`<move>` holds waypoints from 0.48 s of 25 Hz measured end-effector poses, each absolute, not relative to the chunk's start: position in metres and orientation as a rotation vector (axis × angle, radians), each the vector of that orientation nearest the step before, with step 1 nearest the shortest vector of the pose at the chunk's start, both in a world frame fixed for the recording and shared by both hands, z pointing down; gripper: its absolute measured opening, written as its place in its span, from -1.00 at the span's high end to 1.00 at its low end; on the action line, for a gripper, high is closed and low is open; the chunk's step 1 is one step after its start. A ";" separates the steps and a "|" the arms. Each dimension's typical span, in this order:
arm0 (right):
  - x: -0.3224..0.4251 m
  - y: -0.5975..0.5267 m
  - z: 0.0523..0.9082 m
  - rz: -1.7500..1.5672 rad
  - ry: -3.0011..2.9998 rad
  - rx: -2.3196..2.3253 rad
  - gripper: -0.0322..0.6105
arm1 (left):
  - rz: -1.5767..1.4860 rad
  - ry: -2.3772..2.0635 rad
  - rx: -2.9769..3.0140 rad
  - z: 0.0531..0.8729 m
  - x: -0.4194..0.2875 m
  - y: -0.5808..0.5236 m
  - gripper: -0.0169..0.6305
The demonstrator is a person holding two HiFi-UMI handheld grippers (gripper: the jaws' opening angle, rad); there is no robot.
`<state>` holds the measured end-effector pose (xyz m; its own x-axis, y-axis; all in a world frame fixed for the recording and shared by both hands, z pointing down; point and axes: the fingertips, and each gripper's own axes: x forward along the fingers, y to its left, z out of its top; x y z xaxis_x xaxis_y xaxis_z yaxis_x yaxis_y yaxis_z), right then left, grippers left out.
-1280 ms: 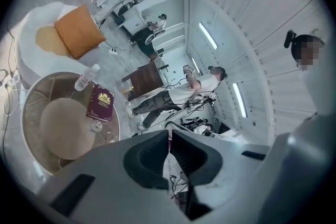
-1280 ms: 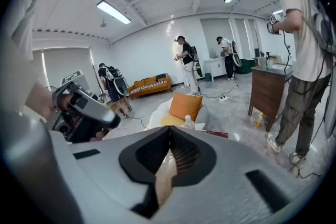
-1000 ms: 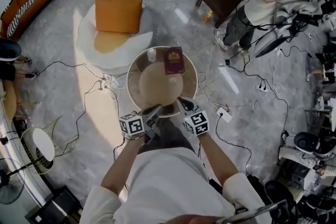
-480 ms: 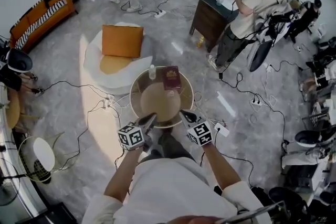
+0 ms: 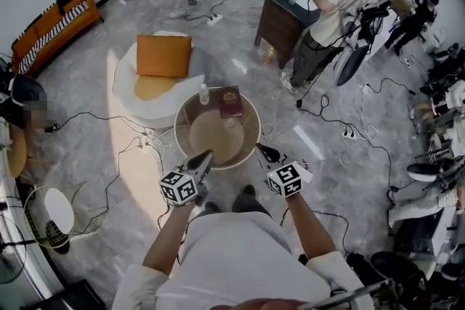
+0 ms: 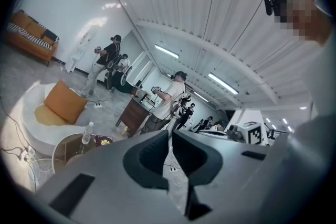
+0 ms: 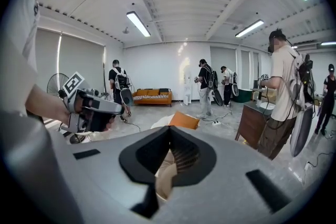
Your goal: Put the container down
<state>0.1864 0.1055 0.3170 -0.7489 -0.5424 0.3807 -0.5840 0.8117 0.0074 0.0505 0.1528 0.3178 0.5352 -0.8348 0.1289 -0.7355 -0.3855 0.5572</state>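
A round tan container (image 5: 190,144) with a pale rim stands on the grey floor just ahead of me. A small clear bottle (image 5: 204,94) and a dark red box (image 5: 230,102) rest at its far side. The bottle (image 6: 87,133) also shows in the left gripper view. My left gripper (image 5: 205,157) hangs over the near left rim, my right gripper (image 5: 263,152) over the near right rim. Both are raised off the rim, apart from it. Each is shut with nothing between its jaws, as the left gripper view (image 6: 169,134) and the right gripper view (image 7: 169,128) show.
A white round seat (image 5: 127,87) with an orange cushion (image 5: 163,56) lies behind the container. Cables and a power strip (image 5: 306,172) trail over the floor. A dark cabinet (image 5: 280,17) with a person (image 5: 330,11) at it stands at the back right, and a fan (image 5: 47,218) is at the left.
Both grippers have lifted away from the container's near rim and drawn back toward me. The head view has risen, so the container looks smaller. The container stays on the floor.
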 end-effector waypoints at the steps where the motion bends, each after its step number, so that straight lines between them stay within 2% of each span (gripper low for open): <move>1: 0.192 0.104 0.313 0.155 -2.637 0.852 0.91 | -0.235 -1.273 2.211 0.315 0.054 0.154 0.87; 12: 0.246 0.088 0.280 0.082 -2.673 0.780 0.91 | -0.256 -1.399 2.196 0.292 0.088 0.155 0.87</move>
